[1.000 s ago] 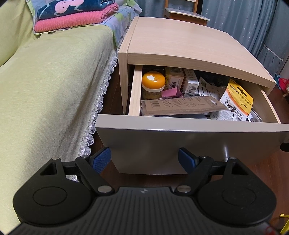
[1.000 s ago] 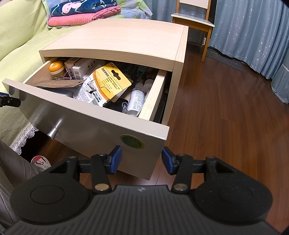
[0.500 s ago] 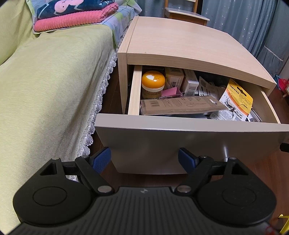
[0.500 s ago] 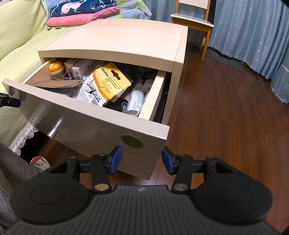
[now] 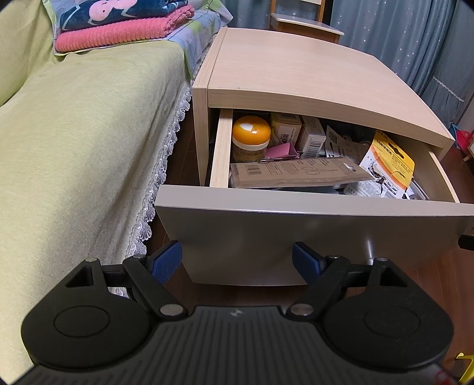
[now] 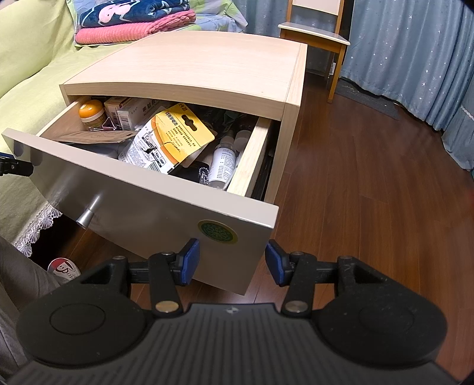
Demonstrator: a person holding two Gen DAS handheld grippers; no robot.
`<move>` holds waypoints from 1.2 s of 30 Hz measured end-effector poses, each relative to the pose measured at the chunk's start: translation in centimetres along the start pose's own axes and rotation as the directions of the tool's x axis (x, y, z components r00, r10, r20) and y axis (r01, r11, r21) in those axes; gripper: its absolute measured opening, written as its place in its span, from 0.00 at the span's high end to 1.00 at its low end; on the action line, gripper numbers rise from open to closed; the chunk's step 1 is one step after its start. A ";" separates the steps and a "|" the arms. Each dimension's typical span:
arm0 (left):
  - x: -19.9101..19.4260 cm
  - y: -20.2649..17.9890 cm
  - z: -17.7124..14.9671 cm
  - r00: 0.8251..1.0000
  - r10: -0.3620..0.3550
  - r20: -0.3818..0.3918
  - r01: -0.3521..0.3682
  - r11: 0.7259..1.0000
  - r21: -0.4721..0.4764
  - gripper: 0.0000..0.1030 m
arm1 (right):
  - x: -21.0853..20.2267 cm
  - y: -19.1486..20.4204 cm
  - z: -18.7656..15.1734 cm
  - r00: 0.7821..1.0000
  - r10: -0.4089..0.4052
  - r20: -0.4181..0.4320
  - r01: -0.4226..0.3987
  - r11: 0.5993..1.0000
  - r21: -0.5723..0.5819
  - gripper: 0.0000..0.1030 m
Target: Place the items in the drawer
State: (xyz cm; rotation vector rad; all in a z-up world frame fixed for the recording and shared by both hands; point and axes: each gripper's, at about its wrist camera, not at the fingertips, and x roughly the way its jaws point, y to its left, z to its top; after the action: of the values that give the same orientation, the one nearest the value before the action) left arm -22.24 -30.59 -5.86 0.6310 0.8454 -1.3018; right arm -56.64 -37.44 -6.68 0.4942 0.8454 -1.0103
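Both claws gape empty: left gripper [image 5: 237,262] and right gripper [image 6: 232,265] hang before my drawer [image 5: 296,237], which is pulled out, crammed with a jar [image 5: 251,139] and packets.

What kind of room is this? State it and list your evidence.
Most likely a bedroom. A bed with a green cover and folded blankets stands beside a wooden nightstand, whose open drawer holds household odds and ends; curtains hang behind.
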 end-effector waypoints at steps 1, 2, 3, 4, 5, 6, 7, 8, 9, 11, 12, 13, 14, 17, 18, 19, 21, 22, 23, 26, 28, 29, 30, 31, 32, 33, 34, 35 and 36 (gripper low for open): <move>0.0 0.0 0.0 1.000 -0.001 -0.001 0.001 1.000 0.000 0.20 | 0.0 0.0 0.0 1.000 0.000 0.000 0.000 1.000 0.000 0.56; 0.0 0.0 0.0 1.000 -0.001 -0.001 0.001 1.000 -0.001 0.20 | 0.0 0.0 0.0 1.000 0.000 0.000 0.000 1.000 0.000 0.56; 0.1 0.0 0.0 1.000 -0.002 -0.002 0.002 1.000 -0.001 0.20 | 0.0 0.0 0.0 1.000 0.000 0.001 0.000 1.000 0.000 0.56; 0.1 0.0 0.0 1.000 -0.002 -0.002 0.002 1.000 -0.001 0.20 | 0.0 0.0 0.0 1.000 -0.001 0.001 0.001 1.000 0.001 0.56; 0.1 0.0 0.0 1.000 -0.002 -0.002 0.002 1.000 -0.001 0.20 | 0.0 0.0 0.0 1.000 -0.001 0.001 0.001 1.000 0.001 0.56; 0.1 0.0 0.0 1.000 -0.001 -0.002 0.001 1.000 -0.002 0.20 | 0.0 0.0 0.0 1.000 -0.001 0.002 0.001 1.000 0.001 0.56; 0.1 0.0 0.0 1.000 -0.001 -0.002 0.001 1.000 -0.002 0.20 | 0.0 0.0 0.0 1.000 -0.002 0.002 0.001 1.000 0.001 0.56; 0.1 0.0 0.0 1.000 -0.002 -0.002 0.002 1.000 -0.003 0.20 | 0.0 -0.1 0.0 1.000 -0.002 0.002 0.002 1.000 0.002 0.56; 0.1 0.0 0.0 1.000 -0.002 -0.002 0.002 1.000 -0.003 0.20 | 0.0 -0.1 0.0 1.000 -0.002 0.002 0.002 1.000 0.001 0.56; 0.1 0.0 0.0 1.000 -0.002 -0.003 0.002 1.000 -0.003 0.20 | 0.0 -0.1 0.0 1.000 -0.001 0.002 0.001 1.000 0.001 0.56; 0.1 0.0 0.0 1.000 -0.003 -0.004 0.003 1.000 -0.003 0.20 | 0.0 -0.1 0.0 1.000 -0.001 0.002 0.001 1.000 0.001 0.56; 0.1 0.0 0.0 1.000 -0.003 -0.004 0.003 1.000 -0.003 0.20 | 0.0 -0.1 0.1 1.000 -0.001 0.003 0.001 1.000 0.001 0.56; 0.1 0.0 0.0 1.000 -0.003 -0.004 0.003 1.000 -0.003 0.20 | 0.0 -0.1 0.1 1.000 -0.001 0.003 0.001 1.000 0.001 0.56; 0.2 0.1 0.0 1.000 -0.004 -0.003 0.004 1.000 -0.005 0.20 | 0.0 -0.1 0.1 1.000 -0.003 0.004 0.003 1.000 0.002 0.56; 0.2 0.1 0.0 1.000 -0.003 -0.003 0.003 1.000 -0.005 0.20 | 0.1 -0.1 0.1 1.000 -0.004 0.004 0.004 1.000 0.002 0.56; 0.2 0.1 0.0 1.000 -0.003 -0.002 0.003 1.000 -0.005 0.20 | 0.1 -0.1 0.2 1.000 -0.004 0.004 0.004 1.000 0.002 0.56; 0.2 0.1 0.0 1.000 -0.004 -0.002 0.004 1.000 -0.006 0.20 | 0.1 -0.1 0.2 1.000 -0.004 0.004 0.004 1.000 0.002 0.56; 0.2 0.1 0.0 1.000 -0.004 -0.001 0.004 1.000 -0.007 0.20 | 0.1 -0.1 0.2 1.000 -0.004 0.004 0.004 1.000 0.002 0.56; 0.3 0.1 0.0 1.000 -0.005 -0.001 0.005 1.000 -0.008 0.20 | 0.1 -0.1 0.3 1.000 -0.004 0.004 0.004 1.000 0.002 0.56; 0.3 0.1 0.0 1.000 -0.005 -0.001 0.005 1.000 -0.009 0.20 | 0.2 -0.1 0.3 1.000 -0.005 0.004 0.005 1.000 0.002 0.56; 0.3 0.1 0.0 1.000 -0.006 -0.002 0.006 1.000 -0.009 0.20 | 0.1 -0.1 0.3 1.000 -0.005 0.003 0.005 1.000 0.002 0.56; 0.3 0.0 0.0 1.000 -0.006 -0.002 0.006 1.000 -0.009 0.20 | 0.1 -0.1 0.3 1.000 -0.005 0.003 0.005 1.000 0.002 0.56; 0.3 0.1 0.0 1.000 -0.006 -0.002 0.006 1.000 -0.009 0.20 | 0.1 -0.1 0.3 1.000 -0.005 0.003 0.005 1.000 0.002 0.56; 0.3 0.1 0.0 1.000 -0.006 -0.002 0.006 1.000 -0.010 0.20 | 0.1 -0.1 0.3 1.000 -0.005 0.004 0.005 1.000 0.002 0.56; 0.3 0.1 0.0 1.000 -0.007 -0.003 0.007 1.000 -0.011 0.20 | 0.1 -0.1 0.3 1.000 -0.006 0.003 0.006 1.000 0.002 0.56; 0.3 0.1 0.0 1.000 -0.007 -0.003 0.007 1.000 -0.011 0.20 | 0.1 -0.2 0.3 1.000 -0.006 0.003 0.006 1.000 0.003 0.56; 0.3 0.1 0.0 1.000 -0.008 -0.003 0.008 1.000 -0.012 0.20 | 0.1 -0.2 0.3 1.000 -0.007 0.003 0.007 1.000 0.002 0.56; 0.3 0.1 0.0 1.000 -0.008 -0.003 0.008 1.000 -0.012 0.20 | 0.1 -0.1 0.3 1.000 -0.007 0.004 0.007 1.000 0.002 0.56; 0.3 0.1 0.0 1.000 -0.008 -0.003 0.008 1.000 -0.012 0.20 | 0.1 -0.1 0.3 1.000 -0.008 0.004 0.008 1.000 0.001 0.56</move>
State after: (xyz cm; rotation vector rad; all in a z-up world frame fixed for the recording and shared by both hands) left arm -22.12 -30.79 -6.13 0.6204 0.8581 -1.3021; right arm -56.60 -37.81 -6.60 0.4902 0.8439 -1.0190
